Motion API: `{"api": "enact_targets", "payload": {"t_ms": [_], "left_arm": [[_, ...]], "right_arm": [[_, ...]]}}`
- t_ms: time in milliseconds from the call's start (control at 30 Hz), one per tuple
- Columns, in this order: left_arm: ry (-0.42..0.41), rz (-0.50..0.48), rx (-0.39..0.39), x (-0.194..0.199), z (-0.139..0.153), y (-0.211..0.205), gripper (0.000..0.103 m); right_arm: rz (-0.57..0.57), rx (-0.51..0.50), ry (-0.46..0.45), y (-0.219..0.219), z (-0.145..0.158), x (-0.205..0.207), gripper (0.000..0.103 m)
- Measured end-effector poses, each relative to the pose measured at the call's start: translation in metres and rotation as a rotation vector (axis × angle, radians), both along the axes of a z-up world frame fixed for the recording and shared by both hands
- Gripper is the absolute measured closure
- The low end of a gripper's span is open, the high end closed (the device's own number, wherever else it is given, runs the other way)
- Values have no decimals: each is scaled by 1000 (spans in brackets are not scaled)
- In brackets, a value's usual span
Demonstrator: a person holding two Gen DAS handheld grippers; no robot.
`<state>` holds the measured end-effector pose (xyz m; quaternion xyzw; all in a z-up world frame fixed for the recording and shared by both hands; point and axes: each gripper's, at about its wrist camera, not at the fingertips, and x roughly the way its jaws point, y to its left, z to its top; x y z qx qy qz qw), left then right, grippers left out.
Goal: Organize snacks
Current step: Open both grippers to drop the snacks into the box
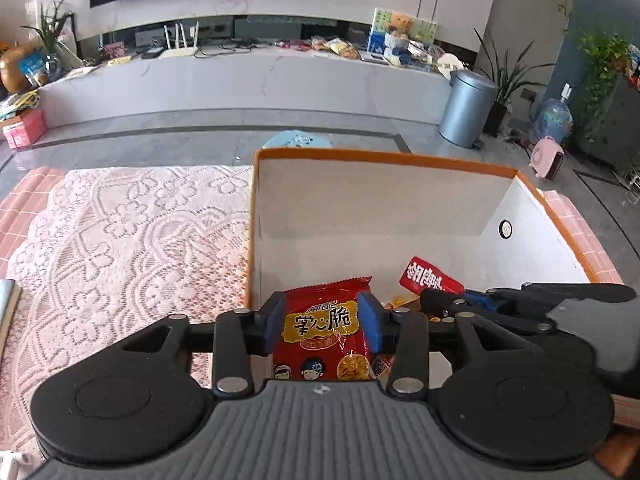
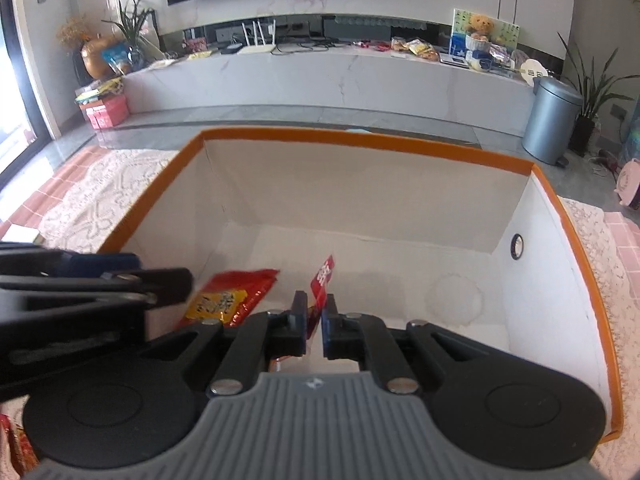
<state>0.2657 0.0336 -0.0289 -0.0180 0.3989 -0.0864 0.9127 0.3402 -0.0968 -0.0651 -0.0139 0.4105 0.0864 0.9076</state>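
Observation:
A white box with an orange rim [image 1: 360, 156] [image 2: 360, 142] stands on the lace-covered table. My left gripper [image 1: 322, 320] is shut on a red noodle-snack packet [image 1: 324, 332] over the box's near left corner; the packet also shows in the right wrist view [image 2: 232, 300]. My right gripper [image 2: 315, 320] is shut on a thin red snack stick packet [image 2: 322, 280], held edge-on inside the box. In the left wrist view the stick packet [image 1: 428, 276] pokes out of the right gripper [image 1: 440, 300].
A pink lace tablecloth [image 1: 120, 240] covers the table left of the box. A notebook edge [image 1: 8, 304] lies at the far left. Beyond the table are a TV bench [image 1: 240, 76], a grey bin [image 1: 468, 108] and plants.

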Motion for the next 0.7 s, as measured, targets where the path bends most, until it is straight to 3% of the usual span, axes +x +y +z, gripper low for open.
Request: {"api": "enact_targets", "payload": {"t_ms": [67,200,267,300,500,700], "left_arm": [[-23,0,-6,-5,4,3,39],[-46,-12,-4,-14,12,1,36],[-63,-6,12,-18,16,-2,31],[-75,-4,17,-21,18,-3,30],[-117,19,39,-36,33,-9,30],[-126,34,6,-55,48,-4,28]], "right_arm": [[-2,-16,9,0,-1,2,96],[-8,-70,1,1,0,-1,87],[-3,-91,-4,3,2,-4,66],[-5,-106,-10,4,3,-5,62],[-4,-158,-23,6,17,-12,52],[4,-180,-12,3,37,-26,42]]}}
